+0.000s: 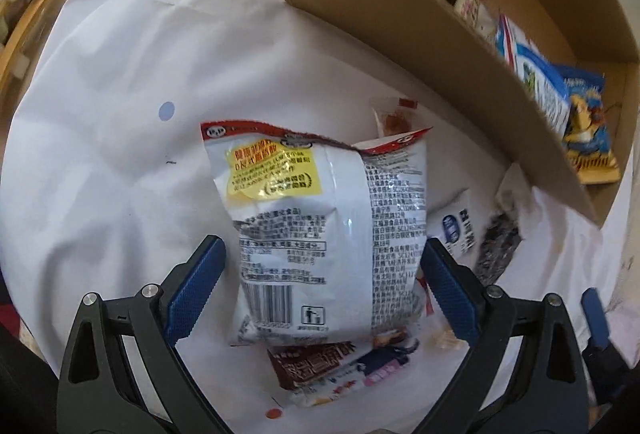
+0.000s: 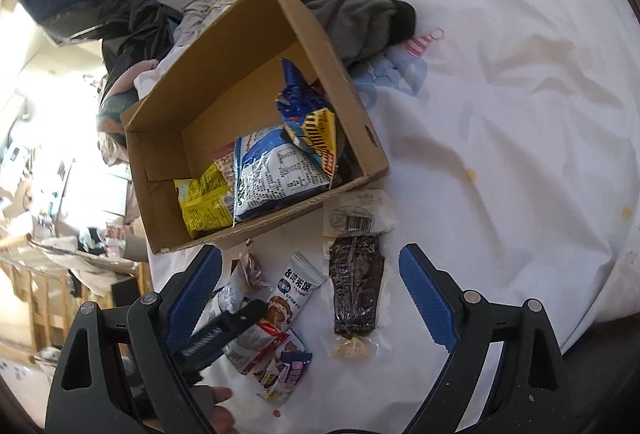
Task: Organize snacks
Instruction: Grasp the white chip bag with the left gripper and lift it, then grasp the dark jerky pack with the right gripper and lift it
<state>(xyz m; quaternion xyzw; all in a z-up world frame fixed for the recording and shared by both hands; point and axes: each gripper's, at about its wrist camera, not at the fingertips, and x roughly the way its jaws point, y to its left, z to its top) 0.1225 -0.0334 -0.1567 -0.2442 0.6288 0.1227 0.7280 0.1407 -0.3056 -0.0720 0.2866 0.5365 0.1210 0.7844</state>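
White bedsheet (image 1: 100, 54) carries everything. We see the left tongs (image 1: 324, 286) spread wide around a white snack bag (image 1: 320, 234), blue pads flanking it; whether they touch it we cannot tell. That bag lies over other packets beside the cardboard box (image 1: 400, 22), which holds yellow and blue snack packs. Our right tongs (image 2: 310, 286) hang wide apart, gripping nothing, above a dark brown packet (image 2: 354, 286) and a rice-roll wrapper (image 2: 298, 288) just outside the box's near wall.
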